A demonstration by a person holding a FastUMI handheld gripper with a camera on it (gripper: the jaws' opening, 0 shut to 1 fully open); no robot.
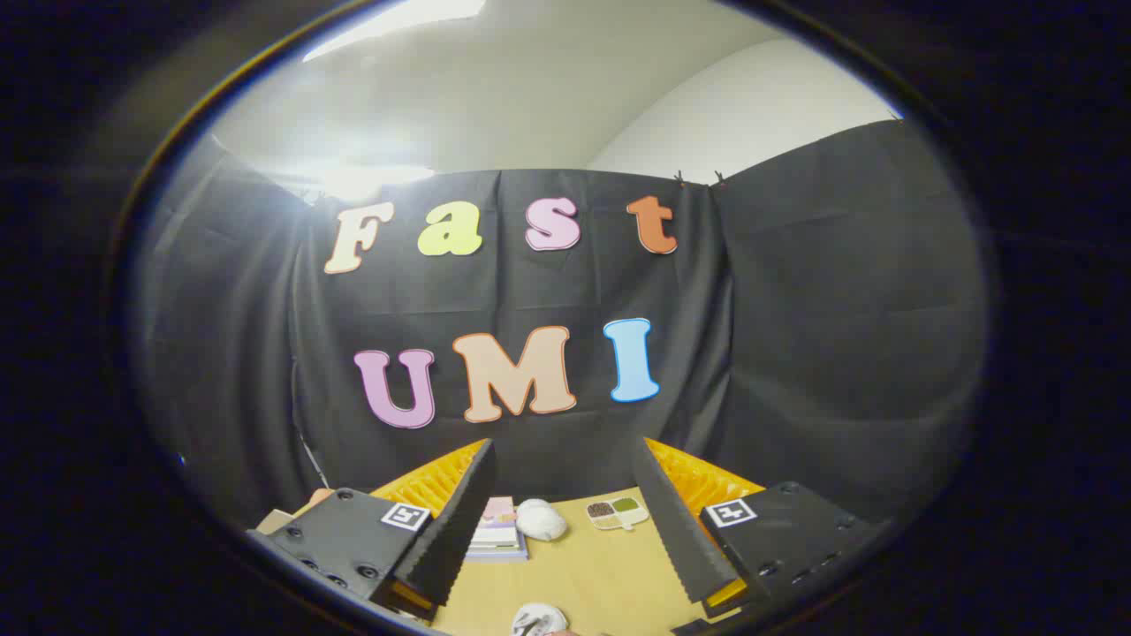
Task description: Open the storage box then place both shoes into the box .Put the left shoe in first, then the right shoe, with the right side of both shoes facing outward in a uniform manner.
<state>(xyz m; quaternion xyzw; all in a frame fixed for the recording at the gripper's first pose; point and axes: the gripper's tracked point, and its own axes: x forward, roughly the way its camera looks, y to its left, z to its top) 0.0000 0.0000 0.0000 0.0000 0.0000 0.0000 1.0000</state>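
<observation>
The gripper (565,521) hangs above the table (601,574), fingers spread wide with nothing between them, tilted up so it looks more at the booth wall than at the work. Between the fingers, low and close, a pale rounded shape with dark markings, most likely a shoe (539,620), sits at the near end of the tabletop, half cut off. Further ahead, a second white rounded thing (541,519) lies beside a stack of books (497,530); it could be the other shoe, but it is too small to say for certain. Just to its right rests a small sectioned dish (618,512). Beyond both fingers, an orange ribbed piece (433,481) spans the far side of the table; whether that belongs to the storage box, I cannot tell.

Nothing is gripped yet, and no open box is in evidence. As for handling: a shoe like this looks light, soft in the upper and stiffer at the sole and heel. The collar or heel rim seems the best hold, where the fingers can pinch one wall without crushing it or slipping.
</observation>
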